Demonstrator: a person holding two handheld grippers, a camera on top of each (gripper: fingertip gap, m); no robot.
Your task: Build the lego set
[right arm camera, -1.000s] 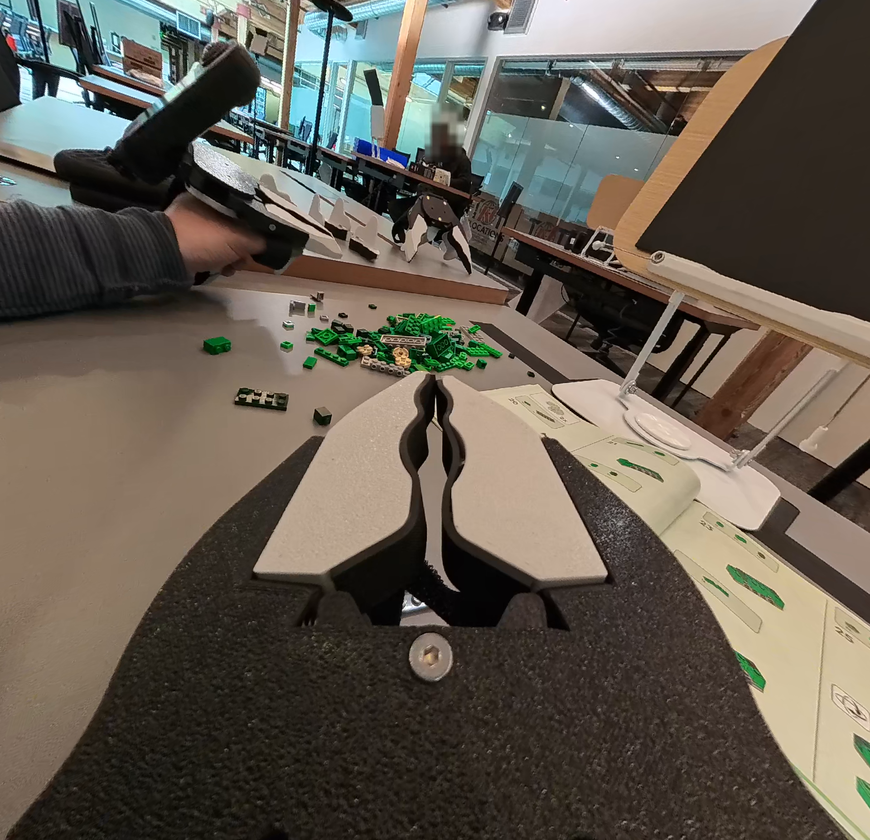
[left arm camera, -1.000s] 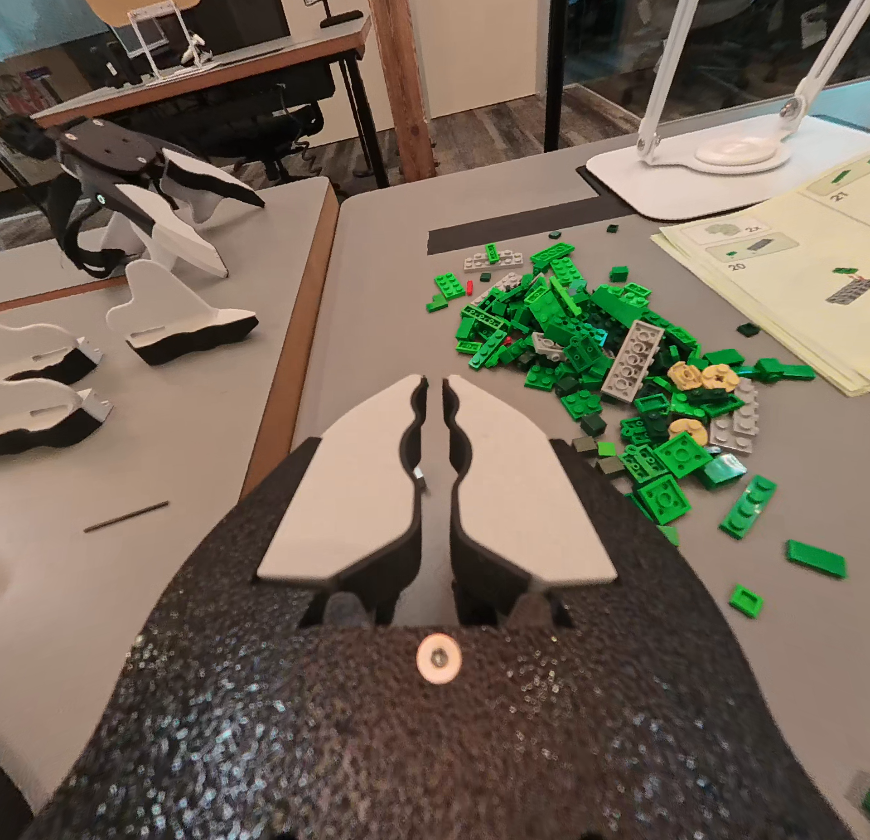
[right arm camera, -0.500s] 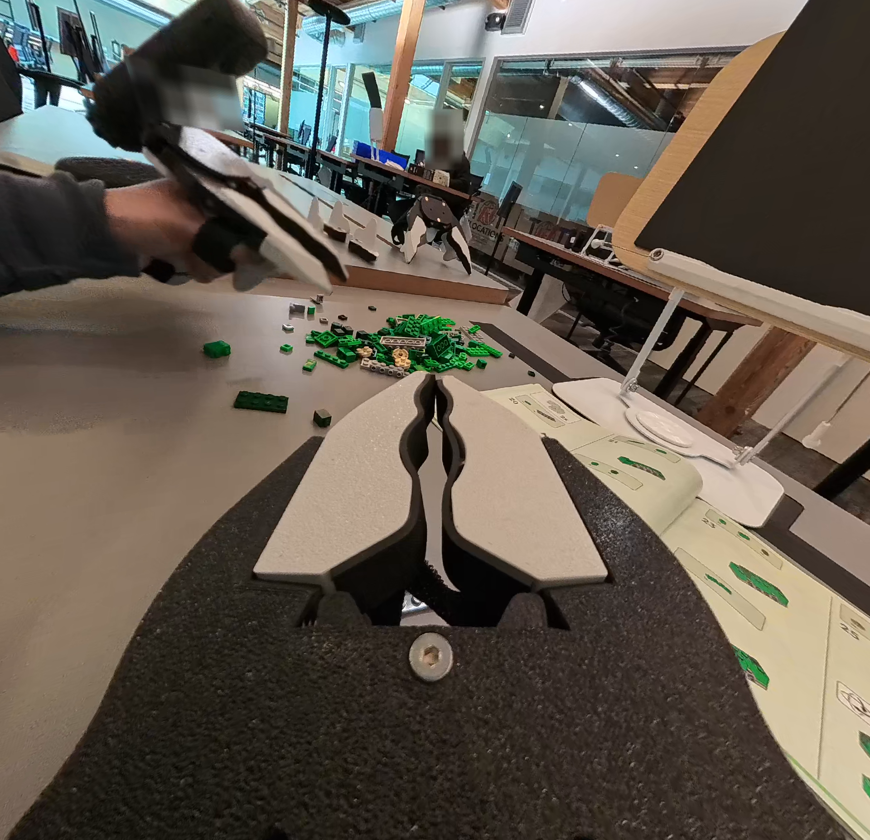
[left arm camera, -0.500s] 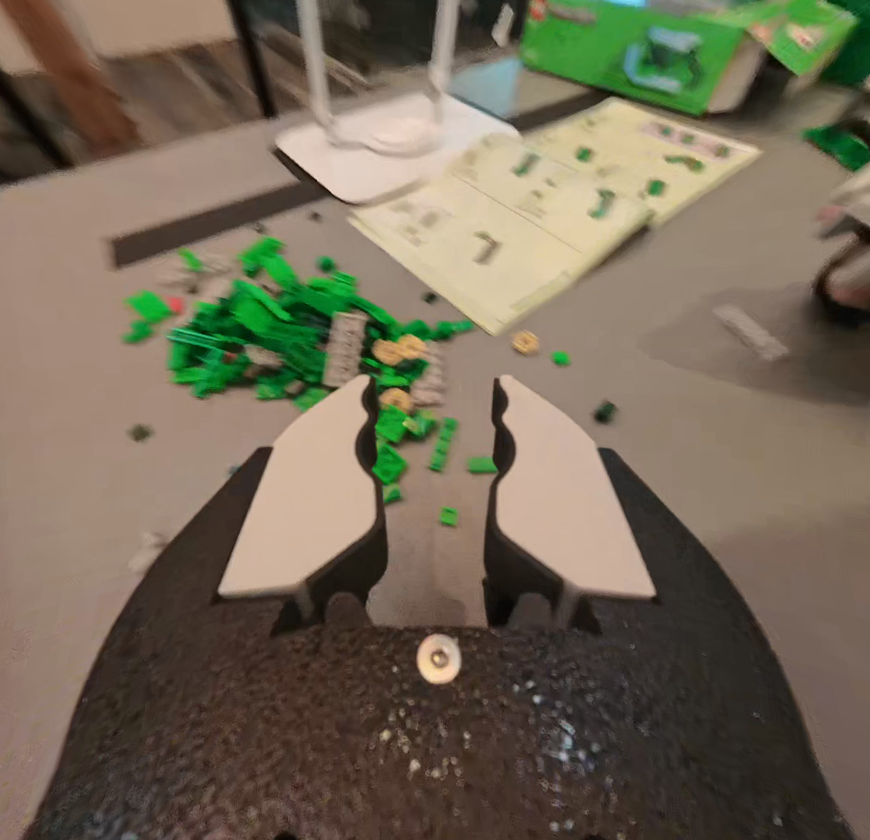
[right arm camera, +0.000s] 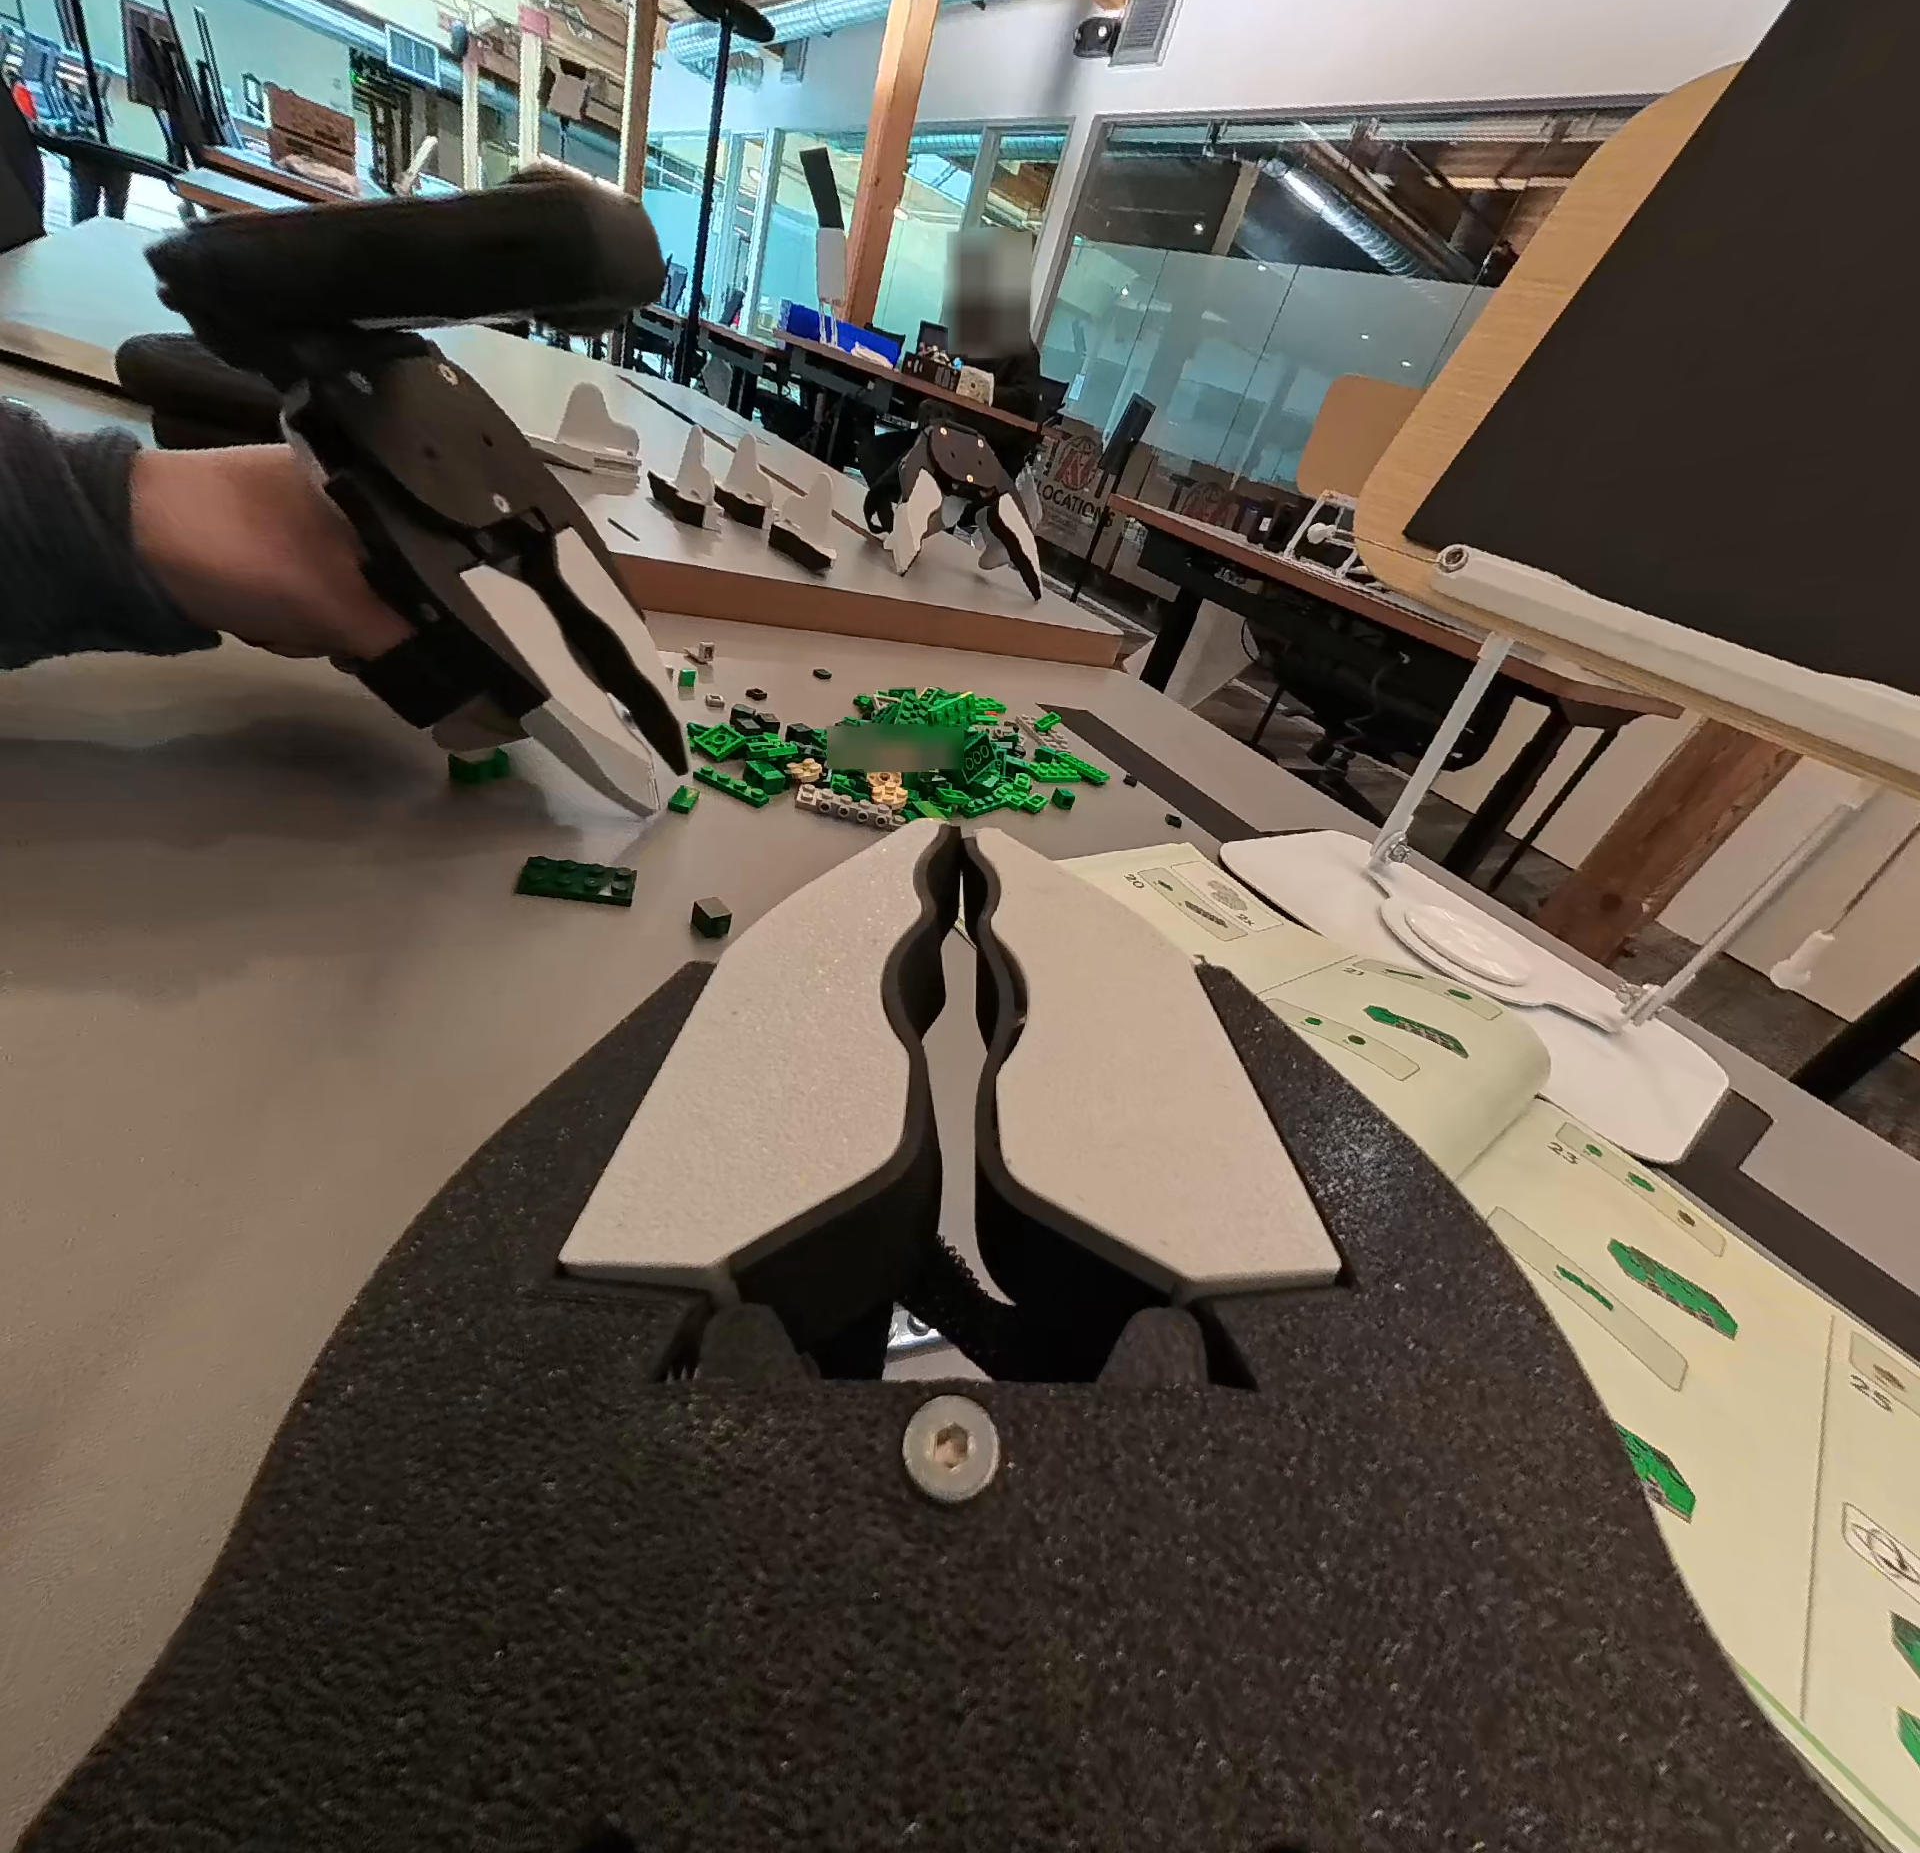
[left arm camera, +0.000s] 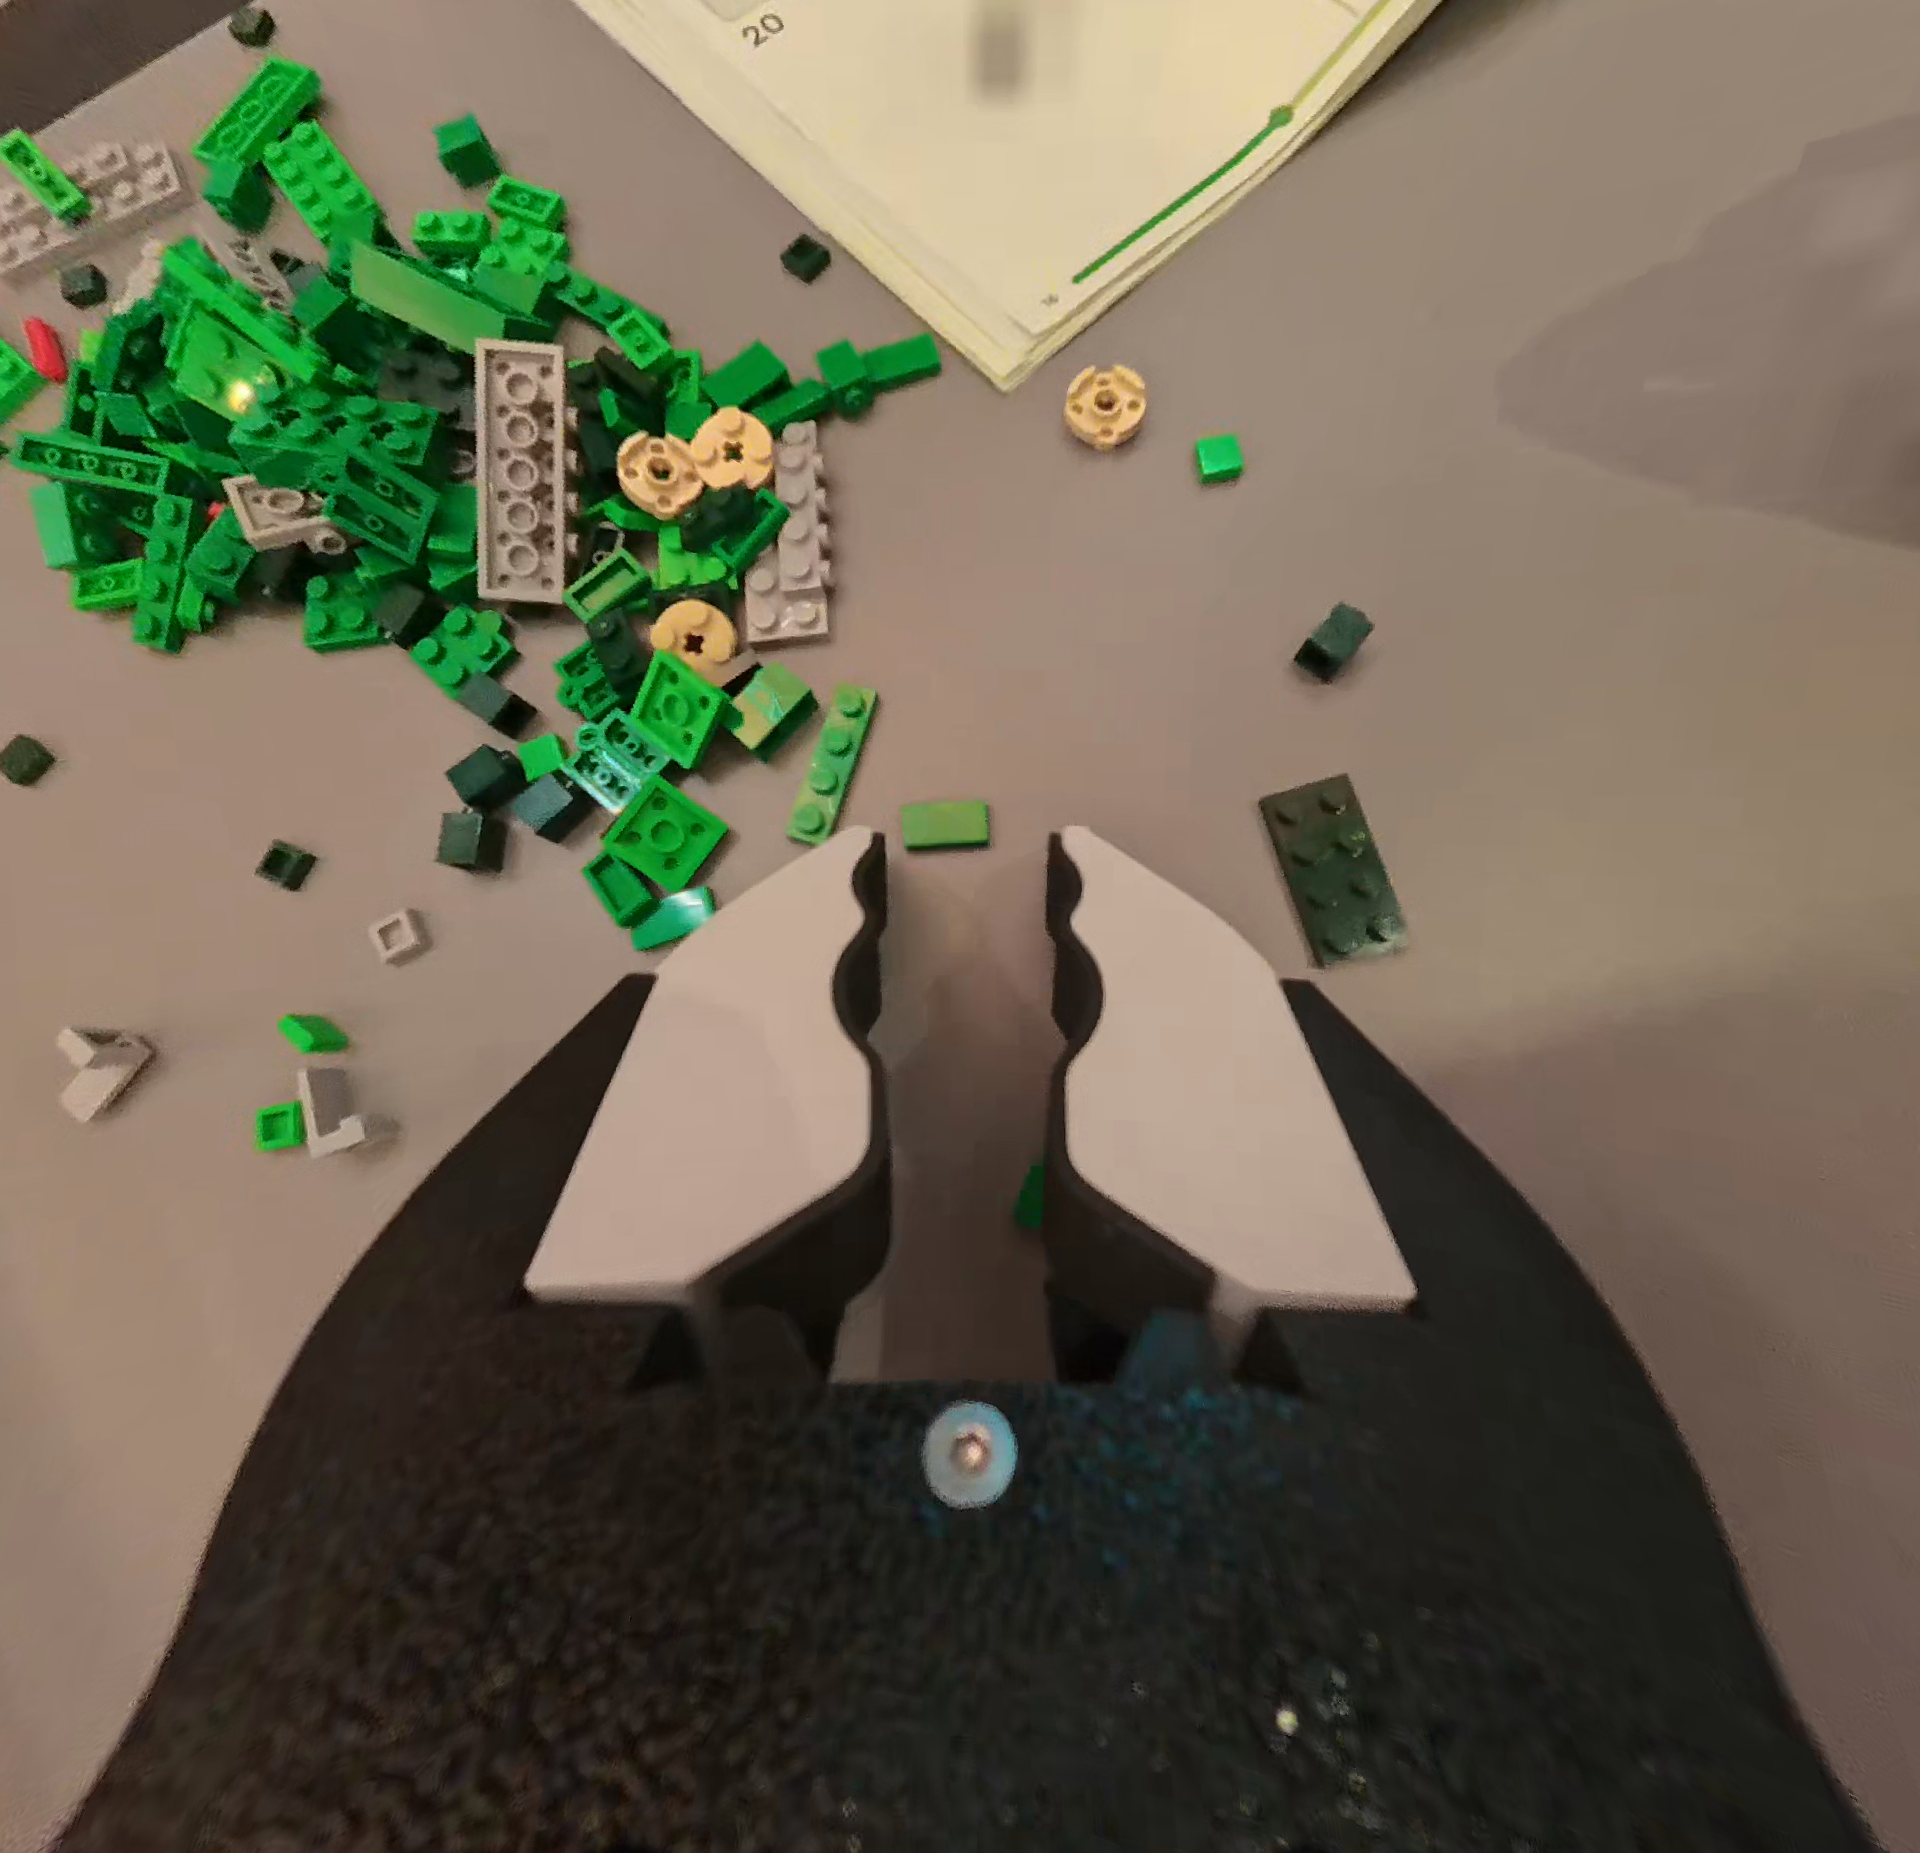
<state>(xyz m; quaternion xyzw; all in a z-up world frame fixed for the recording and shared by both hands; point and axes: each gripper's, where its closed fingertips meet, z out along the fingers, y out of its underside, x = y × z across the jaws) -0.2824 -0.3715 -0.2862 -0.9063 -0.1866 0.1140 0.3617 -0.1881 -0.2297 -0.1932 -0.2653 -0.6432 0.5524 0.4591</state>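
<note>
1. The left gripper (left arm camera: 966,847) hangs tilted down over the grey table (left arm camera: 1558,764), its jaws spread with a clear gap between them and nothing held.
2. A small flat green tile (left arm camera: 943,825) lies on the table just ahead of the tips, roughly in line with the gap and a little toward the left finger. It looks like the likeliest pick, though the task does not name the piece.
3. The tile's long axis runs across the view, from finger to finger. If the jaws close as they stand, they would meet its short ends, so the spread probably has to clear its full length.
4. The tile is apart from its neighbours: a green strip (left arm camera: 831,764) lies just to its left, and a dark green plate (left arm camera: 1333,870) lies well off to the right.
5. The main pile (left arm camera: 343,432) spreads ahead and to the left; the booklet (left arm camera: 987,141) lies ahead on the right.
6. The right gripper (right arm camera: 958,847) is clenched, its fingers nearly touching, and no piece shows between them. It sits low and well back from the bricks, beside the booklet.
7. In the right wrist view the left gripper's tips point down at the near edge of the pile, close to the table. The left hand is plainly the nearer one for this pick.
8. Nothing assembled is in view, so the build seems to be at the fetching stage.
</note>
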